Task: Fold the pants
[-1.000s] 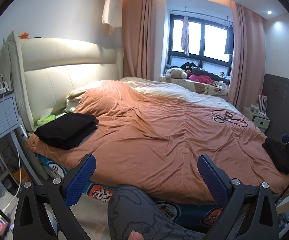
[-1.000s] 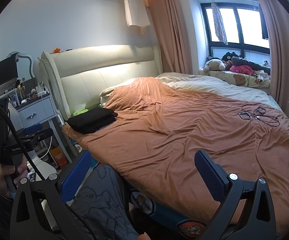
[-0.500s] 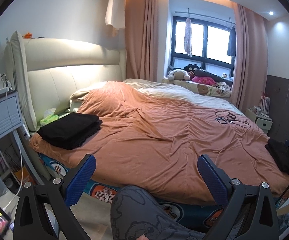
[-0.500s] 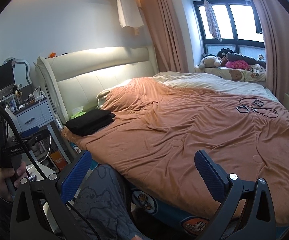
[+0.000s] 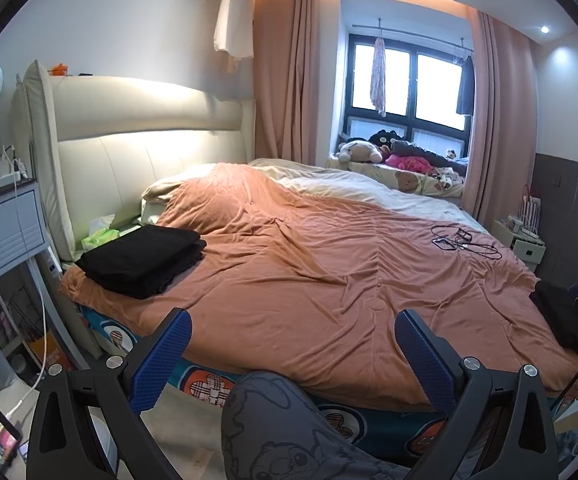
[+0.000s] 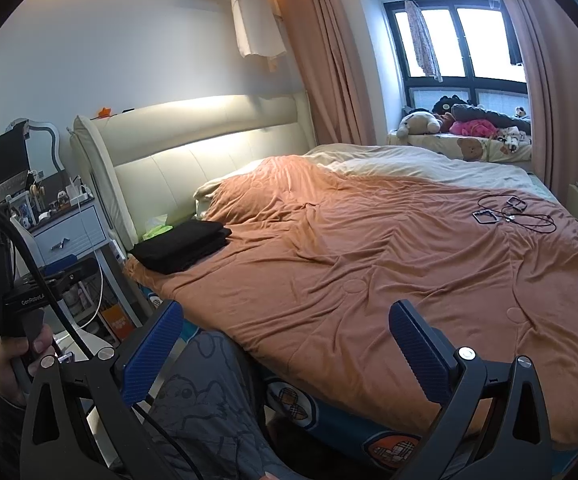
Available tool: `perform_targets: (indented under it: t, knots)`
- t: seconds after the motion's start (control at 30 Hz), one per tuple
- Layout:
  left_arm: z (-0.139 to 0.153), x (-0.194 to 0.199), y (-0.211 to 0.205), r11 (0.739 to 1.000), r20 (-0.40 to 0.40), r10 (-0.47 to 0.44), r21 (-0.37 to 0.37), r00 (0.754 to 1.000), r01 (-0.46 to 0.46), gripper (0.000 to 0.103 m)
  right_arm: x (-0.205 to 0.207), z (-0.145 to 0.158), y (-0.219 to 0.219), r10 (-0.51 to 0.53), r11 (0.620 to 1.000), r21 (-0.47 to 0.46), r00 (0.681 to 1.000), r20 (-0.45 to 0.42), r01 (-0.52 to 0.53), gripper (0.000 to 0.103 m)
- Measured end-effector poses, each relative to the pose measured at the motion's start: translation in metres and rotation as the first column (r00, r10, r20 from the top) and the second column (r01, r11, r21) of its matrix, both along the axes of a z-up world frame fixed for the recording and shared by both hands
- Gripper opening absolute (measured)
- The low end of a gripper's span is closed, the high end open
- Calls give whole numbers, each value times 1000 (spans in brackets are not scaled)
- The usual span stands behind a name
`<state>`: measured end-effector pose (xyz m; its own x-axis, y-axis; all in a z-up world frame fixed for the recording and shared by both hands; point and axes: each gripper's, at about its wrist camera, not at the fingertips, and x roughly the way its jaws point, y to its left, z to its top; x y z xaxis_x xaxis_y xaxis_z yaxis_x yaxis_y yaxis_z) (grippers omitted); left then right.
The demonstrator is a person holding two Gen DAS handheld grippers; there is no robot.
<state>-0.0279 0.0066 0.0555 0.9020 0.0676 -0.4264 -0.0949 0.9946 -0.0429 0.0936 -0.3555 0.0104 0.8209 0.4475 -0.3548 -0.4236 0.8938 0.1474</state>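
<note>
Drifting slightly rightward since a second ago, both empty with jaws spread wide: left gripper, right gripper, facing unfolded black pants lying ahead-right, nearer the right gripper, beyond folded stack ahead-left.

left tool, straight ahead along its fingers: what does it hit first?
Likely the orange blanket on the bed. The left tool is open, empty, aimed at mid-bed; the folded black pants lie off to its left, outside that line. Depth is unclear through the fisheye.
</note>
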Motion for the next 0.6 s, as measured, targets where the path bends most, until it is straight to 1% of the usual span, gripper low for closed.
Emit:
perform_targets:
  t: [0.6]
  knots:
    - [2,-4,1,1000,5,5,-1,1000,-5,102,0,0,0,-15,1000,-3,1000,-9,15,103]
